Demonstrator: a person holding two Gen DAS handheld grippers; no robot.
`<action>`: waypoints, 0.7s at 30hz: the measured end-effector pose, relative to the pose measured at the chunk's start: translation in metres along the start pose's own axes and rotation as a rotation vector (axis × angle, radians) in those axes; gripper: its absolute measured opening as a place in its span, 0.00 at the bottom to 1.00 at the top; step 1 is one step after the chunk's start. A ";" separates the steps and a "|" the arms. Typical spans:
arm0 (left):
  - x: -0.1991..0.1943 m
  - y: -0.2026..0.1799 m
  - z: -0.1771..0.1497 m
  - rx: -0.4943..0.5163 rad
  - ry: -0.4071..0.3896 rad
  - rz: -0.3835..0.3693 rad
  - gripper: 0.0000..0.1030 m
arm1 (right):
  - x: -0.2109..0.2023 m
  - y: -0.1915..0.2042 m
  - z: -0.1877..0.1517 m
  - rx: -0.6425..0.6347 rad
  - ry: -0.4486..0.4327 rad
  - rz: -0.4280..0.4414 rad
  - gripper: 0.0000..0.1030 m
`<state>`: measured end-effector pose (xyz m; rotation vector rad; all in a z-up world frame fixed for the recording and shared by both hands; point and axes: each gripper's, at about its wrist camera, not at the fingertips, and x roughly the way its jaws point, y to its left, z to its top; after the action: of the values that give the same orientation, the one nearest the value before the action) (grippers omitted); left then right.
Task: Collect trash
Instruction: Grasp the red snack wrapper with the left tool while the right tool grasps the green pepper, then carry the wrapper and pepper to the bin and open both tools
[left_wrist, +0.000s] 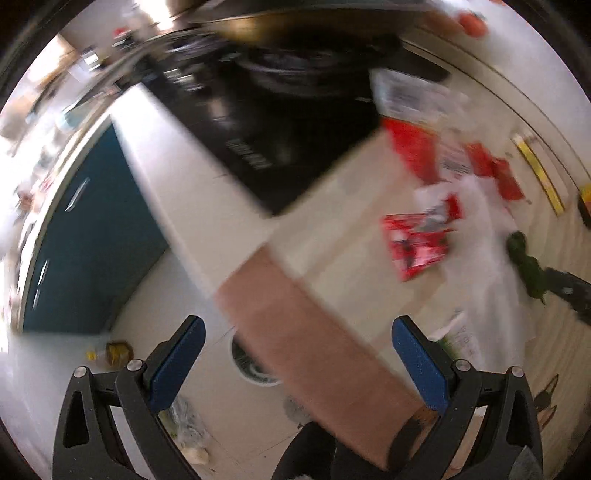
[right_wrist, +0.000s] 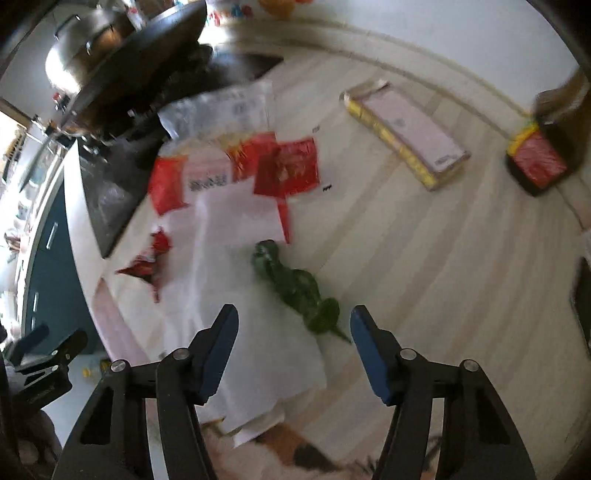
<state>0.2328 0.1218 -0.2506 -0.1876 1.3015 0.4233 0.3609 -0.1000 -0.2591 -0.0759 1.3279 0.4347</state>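
green wrapper (right_wrist: 295, 286) on counter (right_wrist: 424, 266) | right gripper (right_wrist: 293, 325) spread, just before it

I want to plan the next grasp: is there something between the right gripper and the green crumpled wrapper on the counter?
Nothing visible blocks it. The right gripper is open, and the green crumpled wrapper lies just ahead of its fingers, partly on the white paper sheet. The red wrappers lie farther back.
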 end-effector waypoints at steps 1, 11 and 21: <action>0.003 -0.008 0.005 0.022 0.001 -0.027 1.00 | 0.009 0.000 0.002 -0.011 0.019 0.009 0.62; 0.024 -0.042 0.044 0.076 0.026 -0.240 0.98 | 0.025 -0.019 -0.001 0.049 -0.036 0.088 0.24; 0.035 -0.052 0.046 0.069 0.032 -0.270 0.08 | 0.017 -0.044 0.006 0.104 -0.070 0.110 0.23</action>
<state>0.3019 0.0978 -0.2774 -0.3089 1.2990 0.1465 0.3848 -0.1346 -0.2825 0.0983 1.2871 0.4566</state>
